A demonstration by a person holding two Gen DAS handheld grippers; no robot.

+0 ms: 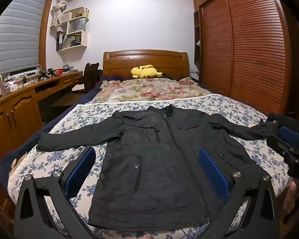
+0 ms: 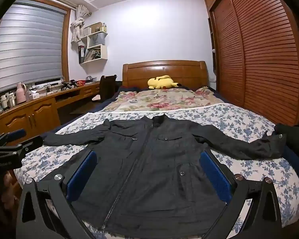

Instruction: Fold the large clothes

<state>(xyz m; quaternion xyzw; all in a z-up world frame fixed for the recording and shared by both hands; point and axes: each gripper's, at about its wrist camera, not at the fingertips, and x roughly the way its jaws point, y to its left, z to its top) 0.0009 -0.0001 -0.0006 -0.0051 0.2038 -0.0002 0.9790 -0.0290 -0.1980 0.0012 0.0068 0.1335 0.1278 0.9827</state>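
1. A black jacket (image 1: 159,159) lay flat and face up on the foot of the bed, zipped, collar toward the headboard, both sleeves spread out to the sides.
2. It rested on a blue-flowered white sheet (image 1: 229,103); the sleeve nearest the wardrobe reached that edge of the bed and its cuff was crumpled.
3. The left gripper (image 1: 147,157) hung above the hem end of the jacket with its blue-padded fingers (image 1: 81,171) spread wide apart and nothing between them.
4. The right gripper (image 2: 148,163) hovered likewise over the jacket's lower front, its fingers (image 2: 215,177) wide apart and holding nothing.
5. In each wrist view the other gripper showed at the frame edge, beside a sleeve end.
6. Beyond the sheet lay a rose-patterned quilt (image 1: 147,89), then a yellow plush toy (image 1: 145,71) against the wooden headboard (image 1: 145,59).
7. A louvred wooden wardrobe (image 1: 249,49) stood along one side of the bed; a long wooden desk (image 2: 49,99) under a blinded window ran along the other.
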